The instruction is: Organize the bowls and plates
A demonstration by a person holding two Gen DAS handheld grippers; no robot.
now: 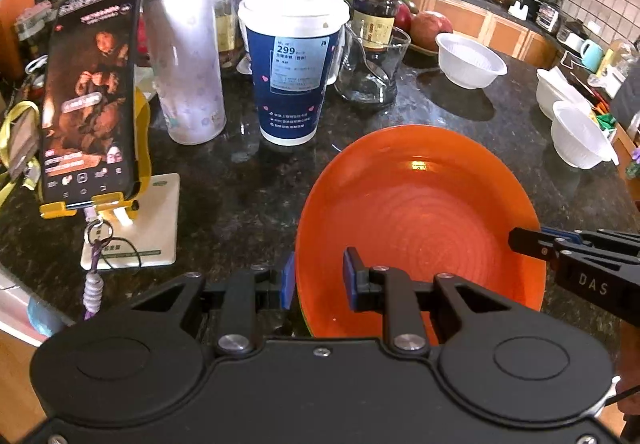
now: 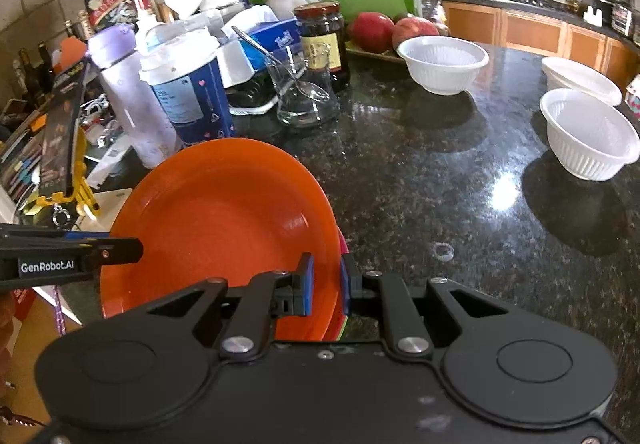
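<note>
Gripping orange plate (image 1: 420,212) rim: left tongs (image 1: 318,280), right tongs (image 2: 326,284).

The counter (image 2: 420,180) is dark speckled polished stone. Along its far left edge stand a phone on a yellow stand (image 1: 90,104), a pale lilac bottle (image 1: 188,64), a blue paper cup with a white lid (image 1: 294,60), a clear glass holding a spoon (image 2: 302,88) and a dark jar (image 2: 323,38). Three white ribbed bowls sit apart on it: one toward the far edge (image 2: 444,62), two near the right edge (image 2: 588,132) (image 2: 580,78). Red fruit (image 2: 412,29) rests at the far edge.
</note>
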